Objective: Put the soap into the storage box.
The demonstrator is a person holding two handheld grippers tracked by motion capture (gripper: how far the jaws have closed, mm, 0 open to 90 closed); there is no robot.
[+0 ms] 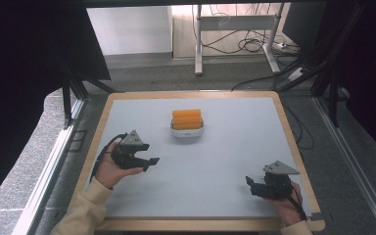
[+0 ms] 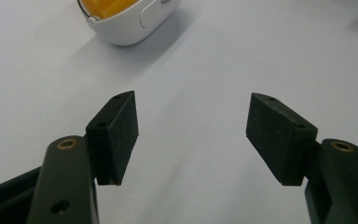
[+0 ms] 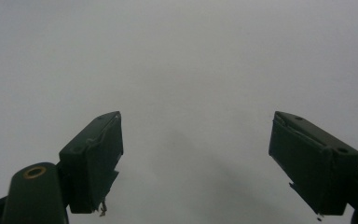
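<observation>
Right gripper [image 1: 252, 185]: nearest to me, at the near right corner of the table [image 1: 235, 161], well apart from the white case [image 1: 187, 131]. In my right gripper view its jaws stand wide with nothing between them, just pale mat underneath.

Left gripper [image 1: 149, 163]: a little farther out on my left side, near the case and nosing toward it. Jaws spread wide and empty; the pads [image 2: 119, 135] frame bare mat.

White case: past the middle of the table, beyond both my grippers. It sits open, and in my left gripper view its rounded shell [image 2: 130, 28] lies just ahead of the jaws and a bit to their left.

Orange block [image 1: 187, 117]: standing up out of the case, seated inside it.

Step in hand: as I judge it, the approach. Neither gripper touches the case or the block yet.

Next move: I think the left gripper has to travel forward and turn slightly toward the case, keeping the jaws spread until they straddle it. The right may need to come across to steady the shell.
</observation>
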